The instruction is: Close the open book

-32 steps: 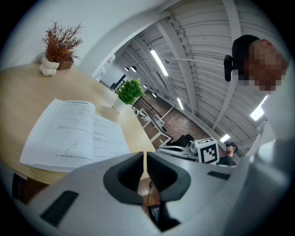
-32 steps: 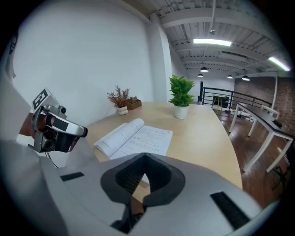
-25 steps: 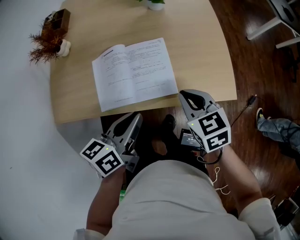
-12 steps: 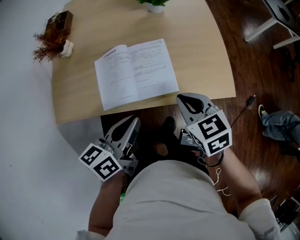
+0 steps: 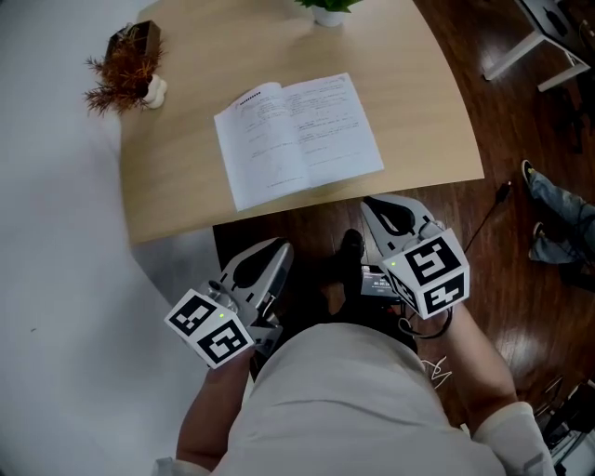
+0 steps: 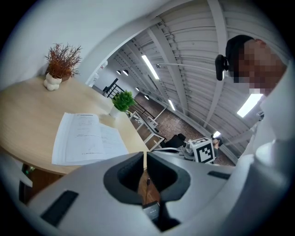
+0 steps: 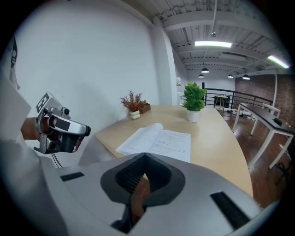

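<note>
Both the left hand-held gripper [image 5: 276, 249] and the right hand-held gripper [image 5: 379, 204] are held low, before the near edge of the surface [image 5: 177, 186] and above the lap of the person. On the left hand-held gripper the jaws are pressed together and nothing is gripped between them. On the right hand-held gripper the jaws are brought together in the same way, also with nothing between. The book [image 5: 297, 138] is touched by neither one. It is laid open and flat on the surface, near the front edge, with the pages up. A dried plant [image 5: 125, 65] is placed at the far left corner of the surface. A green plant [image 5: 327, 7] is seen at the far edge. Both are well apart from the book.
</note>
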Demonstrator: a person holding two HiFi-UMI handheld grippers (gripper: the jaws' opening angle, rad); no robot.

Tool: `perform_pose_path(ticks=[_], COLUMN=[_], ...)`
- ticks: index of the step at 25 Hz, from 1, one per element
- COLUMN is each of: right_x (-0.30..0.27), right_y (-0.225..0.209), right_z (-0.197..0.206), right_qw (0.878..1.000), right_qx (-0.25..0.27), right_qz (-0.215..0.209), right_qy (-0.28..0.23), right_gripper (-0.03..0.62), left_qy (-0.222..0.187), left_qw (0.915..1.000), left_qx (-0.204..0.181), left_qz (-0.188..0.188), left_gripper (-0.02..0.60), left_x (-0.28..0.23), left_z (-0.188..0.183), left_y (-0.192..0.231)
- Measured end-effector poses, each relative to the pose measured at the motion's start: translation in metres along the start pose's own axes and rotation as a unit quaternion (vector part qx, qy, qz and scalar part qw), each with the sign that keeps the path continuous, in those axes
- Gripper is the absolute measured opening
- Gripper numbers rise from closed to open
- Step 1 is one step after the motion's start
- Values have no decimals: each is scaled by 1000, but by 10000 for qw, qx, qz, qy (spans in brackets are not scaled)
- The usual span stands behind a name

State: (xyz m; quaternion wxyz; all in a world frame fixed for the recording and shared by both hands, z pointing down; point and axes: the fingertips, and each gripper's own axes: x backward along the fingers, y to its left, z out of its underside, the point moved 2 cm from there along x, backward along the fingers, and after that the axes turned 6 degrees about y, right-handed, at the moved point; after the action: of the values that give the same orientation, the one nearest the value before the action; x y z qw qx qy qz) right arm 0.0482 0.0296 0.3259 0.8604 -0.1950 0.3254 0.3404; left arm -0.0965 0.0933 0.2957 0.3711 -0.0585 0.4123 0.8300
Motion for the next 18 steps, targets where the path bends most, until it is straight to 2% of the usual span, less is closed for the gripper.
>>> perform_pose_path(ticks=[7,18], right_x=[12,36], right_y=[32,58], right_z=[-9,-2], right_qw=[9997,9984], right_qx=[-19,-16], right_qz=[206,495], right_qy=[-156,-270], right_gripper=[2,2], left_qy=[33,81], left_qw=[9998,9989], left_qx=[-127,-254], left_qz=[147,386], left_gripper=[-2,-2], left_x=[35,57], left_z=[8,24], left_y=[3,-6])
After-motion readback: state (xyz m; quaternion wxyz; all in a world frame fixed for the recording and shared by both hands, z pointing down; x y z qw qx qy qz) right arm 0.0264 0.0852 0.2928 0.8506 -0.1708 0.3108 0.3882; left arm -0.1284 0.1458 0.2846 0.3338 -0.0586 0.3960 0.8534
